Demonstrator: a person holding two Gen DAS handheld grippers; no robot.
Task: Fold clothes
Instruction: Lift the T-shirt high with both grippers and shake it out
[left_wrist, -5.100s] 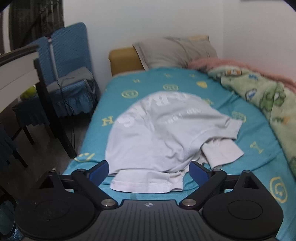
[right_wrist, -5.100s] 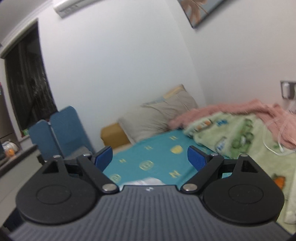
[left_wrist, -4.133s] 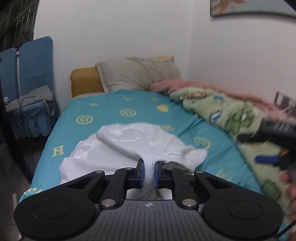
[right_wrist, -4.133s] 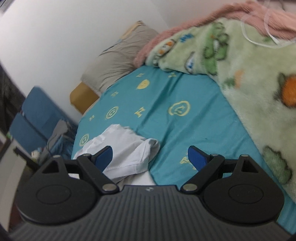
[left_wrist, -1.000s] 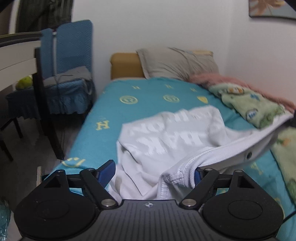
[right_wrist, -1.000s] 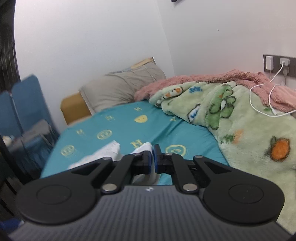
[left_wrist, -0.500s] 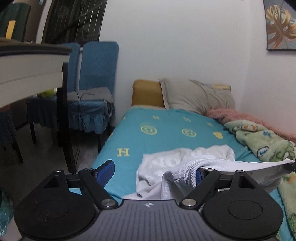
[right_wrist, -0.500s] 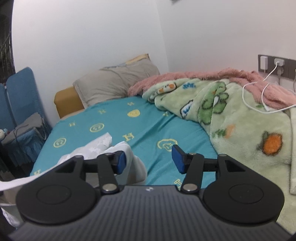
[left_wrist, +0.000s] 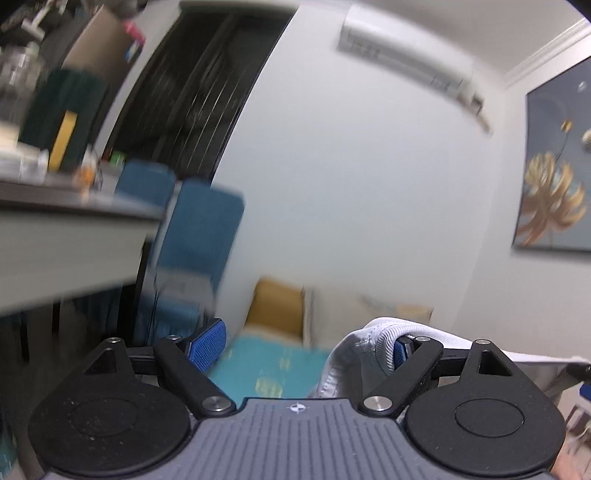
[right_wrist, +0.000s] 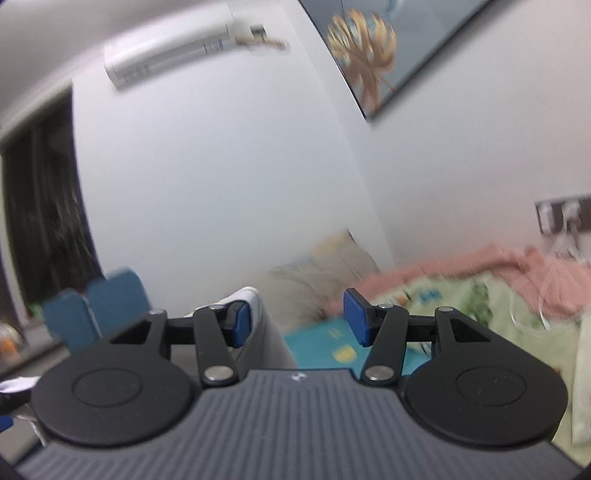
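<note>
The white T-shirt (left_wrist: 373, 332) hangs with its ribbed edge hooked over the right finger of my left gripper (left_wrist: 304, 347). That gripper's jaws stand wide and are opening, with only the edge of the cloth between them. In the right wrist view, a fold of the T-shirt (right_wrist: 267, 339) drapes over the left finger of my right gripper (right_wrist: 297, 320). Its jaws are apart and the pads do not press on the cloth. Both grippers point level, high above the teal bed (left_wrist: 273, 362). Most of the shirt is hidden below the gripper bodies.
A table (left_wrist: 74, 236) and blue chairs (left_wrist: 199, 236) stand left of the bed. A pillow (right_wrist: 332, 266) lies at its head, and green (right_wrist: 480, 302) and pink (right_wrist: 480, 262) blankets along the right wall. An air conditioner (left_wrist: 406, 62) and a picture (left_wrist: 554, 192) hang on the walls.
Both grippers have risen from the bed and now face the wall. The right gripper, shut on the shirt a second ago, has opened. The shirt rose with them, hooked over one finger of each.
</note>
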